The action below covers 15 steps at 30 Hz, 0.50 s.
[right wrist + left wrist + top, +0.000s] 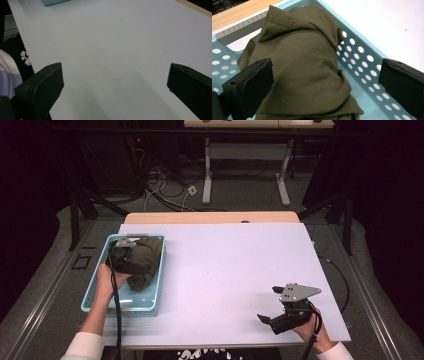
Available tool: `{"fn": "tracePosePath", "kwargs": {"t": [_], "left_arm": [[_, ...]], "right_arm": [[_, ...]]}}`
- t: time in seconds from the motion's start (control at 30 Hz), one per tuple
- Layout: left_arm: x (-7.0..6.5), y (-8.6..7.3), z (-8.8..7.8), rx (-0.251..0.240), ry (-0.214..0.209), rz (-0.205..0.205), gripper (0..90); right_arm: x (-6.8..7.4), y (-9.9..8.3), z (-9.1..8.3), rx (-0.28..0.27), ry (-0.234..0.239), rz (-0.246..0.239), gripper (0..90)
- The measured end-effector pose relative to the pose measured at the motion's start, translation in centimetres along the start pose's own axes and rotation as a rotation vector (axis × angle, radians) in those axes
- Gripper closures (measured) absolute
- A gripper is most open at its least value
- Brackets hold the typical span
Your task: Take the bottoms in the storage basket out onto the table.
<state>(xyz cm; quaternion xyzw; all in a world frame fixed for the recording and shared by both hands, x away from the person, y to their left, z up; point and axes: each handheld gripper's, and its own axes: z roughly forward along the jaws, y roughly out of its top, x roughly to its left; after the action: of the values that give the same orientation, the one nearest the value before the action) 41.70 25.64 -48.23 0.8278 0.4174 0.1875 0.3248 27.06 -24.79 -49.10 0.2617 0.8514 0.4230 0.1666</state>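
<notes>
A crumpled olive-green cloth (142, 262) (302, 65) lies in a light blue perforated basket (150, 302) (362, 57) at the table's left. My left gripper (131, 254) (324, 82) hovers just over the cloth inside the basket, open, its jaws spread wide on either side of the bundle and not touching it. At the front right of the white table my right gripper (267, 307) (115, 87) is held open over bare tabletop, with nothing between its jaws.
The white table top (230, 270) (120, 37) stretches between basket and right gripper. A wooden strip (210, 217) runs along the far edge. Beyond stand another table's legs (206, 175) and floor cables (165, 180). The basket's corner (53, 2) shows far off in the right gripper view.
</notes>
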Motion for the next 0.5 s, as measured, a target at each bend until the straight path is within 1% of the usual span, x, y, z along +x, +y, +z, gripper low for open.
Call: {"fn": "tracePosePath", "kwargs": {"t": [0.1,0.17,0.23,0.27,0.37,0.43,0.47,0.5], "left_arm": [[0.2,0.1,0.3,0.014,0.006,0.004,0.0],[0.3,0.1,0.6,0.039,0.021,0.009,0.0],[0.4,0.1,0.7,0.047,0.016,0.006,0.0],[0.6,0.1,0.9,0.055,0.028,0.005,0.0],[0.7,0.1,1.1,0.063,0.023,0.001,0.0],[0.8,0.1,1.4,0.079,0.038,0.008,0.0],[0.8,0.2,1.5,0.083,0.035,0.007,0.0],[0.8,0.2,1.7,0.093,0.042,0.010,0.0]], "right_arm": [[0.0,0.0,0.0,0.002,0.001,0.002,0.6],[0.0,0.0,0.1,0.003,0.003,0.002,0.6],[0.0,0.0,0.1,0.003,0.003,0.002,0.6],[0.0,0.0,0.1,0.003,0.004,0.002,0.6],[0.0,0.0,0.1,0.005,0.006,0.003,0.6],[0.0,0.0,0.2,0.005,0.008,0.003,0.6],[0.0,0.0,0.2,0.005,0.008,0.003,0.6],[0.0,0.0,0.2,0.005,0.008,0.002,0.6]]}}
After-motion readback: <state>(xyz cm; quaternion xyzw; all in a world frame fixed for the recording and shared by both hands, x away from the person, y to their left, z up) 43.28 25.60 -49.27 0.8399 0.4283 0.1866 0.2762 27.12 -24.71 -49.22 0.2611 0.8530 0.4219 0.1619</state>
